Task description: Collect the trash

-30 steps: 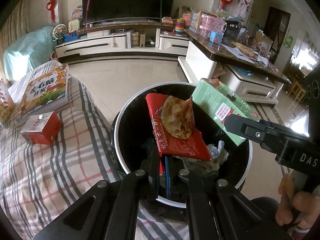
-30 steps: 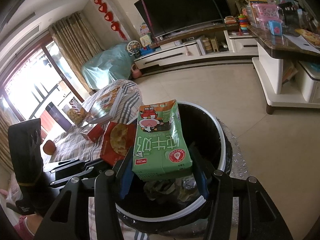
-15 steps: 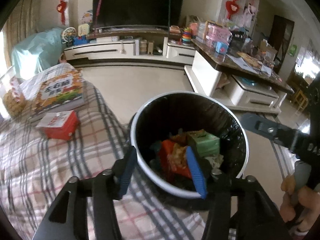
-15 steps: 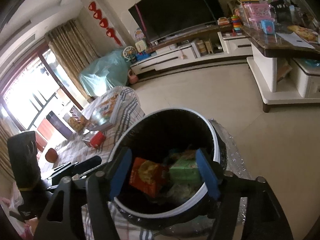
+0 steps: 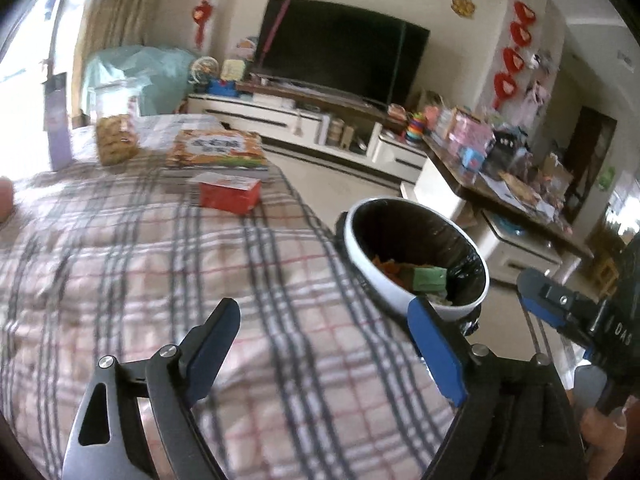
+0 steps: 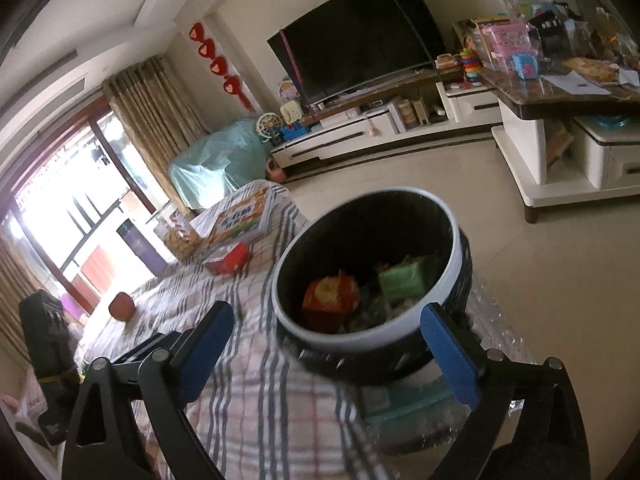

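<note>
A black-lined trash bin [image 6: 362, 340] with a white rim [image 5: 360, 248] stands beside the plaid-covered table. Inside it lie a red snack wrapper [image 6: 330, 298] and a green drink carton [image 6: 404, 278], the carton [image 5: 430, 278] also showing in the left wrist view. My left gripper [image 5: 323, 304] hovers over the tablecloth left of the bin. Its jaws are opening and hold nothing. My right gripper [image 6: 327, 309] hangs just short of the bin's near rim, jaws opening, with nothing between them. One of its fingers [image 5: 552, 304] shows at the right of the left wrist view.
On the table [image 5: 120, 280] lie a red box [image 5: 230, 194], a picture book [image 5: 218, 148], a snack jar [image 5: 116, 140], a purple bottle [image 6: 140, 246] and a small red round thing [image 6: 121, 306]. A TV unit and a cluttered side table stand beyond tiled floor.
Both grippers opened. The red wrapper and green carton dropped from them into the bin. The left gripper drew back left over the table, and the right backed off a little.
</note>
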Motion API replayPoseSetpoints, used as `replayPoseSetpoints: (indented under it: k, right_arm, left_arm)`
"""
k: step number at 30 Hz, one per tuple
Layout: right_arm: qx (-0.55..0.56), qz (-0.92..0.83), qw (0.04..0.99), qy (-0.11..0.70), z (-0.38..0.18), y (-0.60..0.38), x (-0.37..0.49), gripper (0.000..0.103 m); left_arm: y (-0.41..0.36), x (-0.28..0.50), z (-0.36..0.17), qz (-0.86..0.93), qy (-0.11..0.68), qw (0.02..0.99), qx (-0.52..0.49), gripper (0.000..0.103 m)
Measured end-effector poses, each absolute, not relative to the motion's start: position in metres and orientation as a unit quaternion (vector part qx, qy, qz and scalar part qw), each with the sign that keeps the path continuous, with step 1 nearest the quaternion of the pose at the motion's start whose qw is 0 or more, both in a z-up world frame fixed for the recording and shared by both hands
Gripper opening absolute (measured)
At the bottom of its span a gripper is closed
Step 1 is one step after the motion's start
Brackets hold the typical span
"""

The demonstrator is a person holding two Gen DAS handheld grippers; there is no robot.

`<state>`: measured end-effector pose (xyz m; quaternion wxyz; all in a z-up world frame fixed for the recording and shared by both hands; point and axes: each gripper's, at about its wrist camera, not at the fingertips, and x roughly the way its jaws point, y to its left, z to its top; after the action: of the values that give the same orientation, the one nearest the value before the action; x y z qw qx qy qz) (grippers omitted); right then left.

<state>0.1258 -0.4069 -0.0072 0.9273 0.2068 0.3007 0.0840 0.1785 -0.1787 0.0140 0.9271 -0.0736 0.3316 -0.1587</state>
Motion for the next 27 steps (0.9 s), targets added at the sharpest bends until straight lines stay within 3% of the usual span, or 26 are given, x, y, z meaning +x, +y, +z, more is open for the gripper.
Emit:
replayPoseSetpoints:
  k: [6, 10, 11, 16, 27]
  right_arm:
    - [0.18, 0.083, 0.939, 0.281, 0.004, -0.384, 0.105, 0.096]
    - [0.142, 0.08, 0.956, 0.245, 0.03, -0.37, 0.087, 0.098]
    - [0.13, 0.075, 0.962, 0.23, 0.037, -0.365, 0.079, 0.103]
    - [0.077, 0.047, 0.982, 0.165, 0.049, -0.347, 0.052, 0.103]
    - [0.058, 0.034, 0.984, 0.163, 0.017, -0.331, 0.037, 0.103]
  left_arm:
    - [-0.161, 0.132, 0.028, -0.139, 0.292, 0.944, -0.072, 0.091]
    - [-0.153, 0.102, 0.044, -0.115, 0.257, 0.957, -0.07, 0.102]
    - [-0.15, 0.093, 0.048, -0.108, 0.242, 0.962, -0.07, 0.102]
    - [-0.147, 0.056, 0.044, -0.071, 0.201, 0.976, -0.051, 0.102]
    - [-0.157, 0.019, 0.022, -0.021, 0.175, 0.984, -0.019, 0.103]
